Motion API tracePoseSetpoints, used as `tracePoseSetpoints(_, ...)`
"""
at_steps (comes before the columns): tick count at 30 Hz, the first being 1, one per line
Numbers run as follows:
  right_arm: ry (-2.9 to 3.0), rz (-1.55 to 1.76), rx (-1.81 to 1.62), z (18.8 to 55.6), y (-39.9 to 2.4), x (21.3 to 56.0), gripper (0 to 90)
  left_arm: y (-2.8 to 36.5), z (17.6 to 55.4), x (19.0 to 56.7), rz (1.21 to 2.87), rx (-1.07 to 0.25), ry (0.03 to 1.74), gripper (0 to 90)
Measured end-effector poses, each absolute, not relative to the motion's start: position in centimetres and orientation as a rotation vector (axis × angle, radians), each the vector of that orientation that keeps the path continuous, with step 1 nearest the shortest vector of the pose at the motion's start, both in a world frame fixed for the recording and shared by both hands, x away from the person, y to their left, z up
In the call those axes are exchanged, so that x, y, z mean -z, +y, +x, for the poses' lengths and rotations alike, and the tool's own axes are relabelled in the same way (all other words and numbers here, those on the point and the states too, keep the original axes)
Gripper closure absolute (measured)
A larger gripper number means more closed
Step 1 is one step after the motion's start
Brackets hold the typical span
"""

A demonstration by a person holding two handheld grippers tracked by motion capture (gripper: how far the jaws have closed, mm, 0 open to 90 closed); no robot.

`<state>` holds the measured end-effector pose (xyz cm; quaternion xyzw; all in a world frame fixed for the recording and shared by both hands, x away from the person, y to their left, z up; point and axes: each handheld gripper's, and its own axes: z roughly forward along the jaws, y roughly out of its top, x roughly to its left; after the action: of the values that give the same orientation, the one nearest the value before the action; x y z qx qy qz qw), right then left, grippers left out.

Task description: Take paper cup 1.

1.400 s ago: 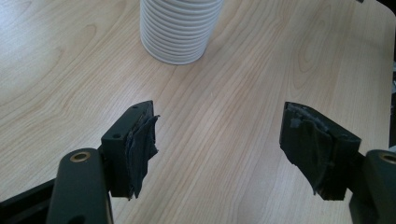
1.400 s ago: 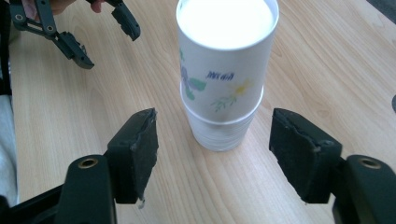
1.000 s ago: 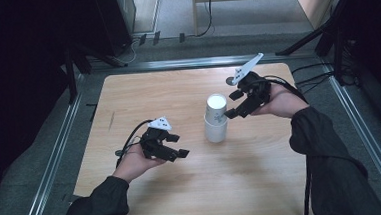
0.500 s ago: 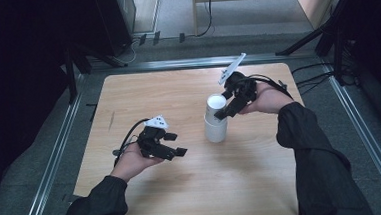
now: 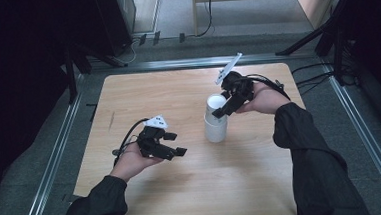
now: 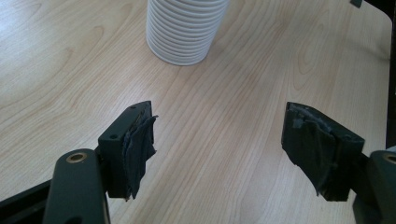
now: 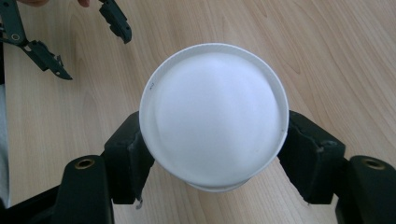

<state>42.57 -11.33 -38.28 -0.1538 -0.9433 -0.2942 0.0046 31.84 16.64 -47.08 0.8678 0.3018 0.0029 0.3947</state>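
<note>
We see our right claw [image 7: 212,154] closing, pads pressing the top cup [image 7: 212,126] of the white stack [image 5: 215,121]; our left claw [image 6: 233,149], at eight o'clock on the desk [image 5: 177,93], gapes empty.

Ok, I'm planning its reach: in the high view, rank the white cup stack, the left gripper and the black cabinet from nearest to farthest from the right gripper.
1. white cup stack, between the jaws of the right gripper, which have just been closing on it.
2. left gripper, toward the near left of the table.
3. black cabinet, beyond the far-left corner, off the table.
</note>
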Motion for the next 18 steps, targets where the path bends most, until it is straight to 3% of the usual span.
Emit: tracePoseSetpoints(18,-2.957,-0.49,0.924,42.5,-11.2,37.2,32.7,16.8,31.8,46.9,2.191,-0.015,0.76,24.0)
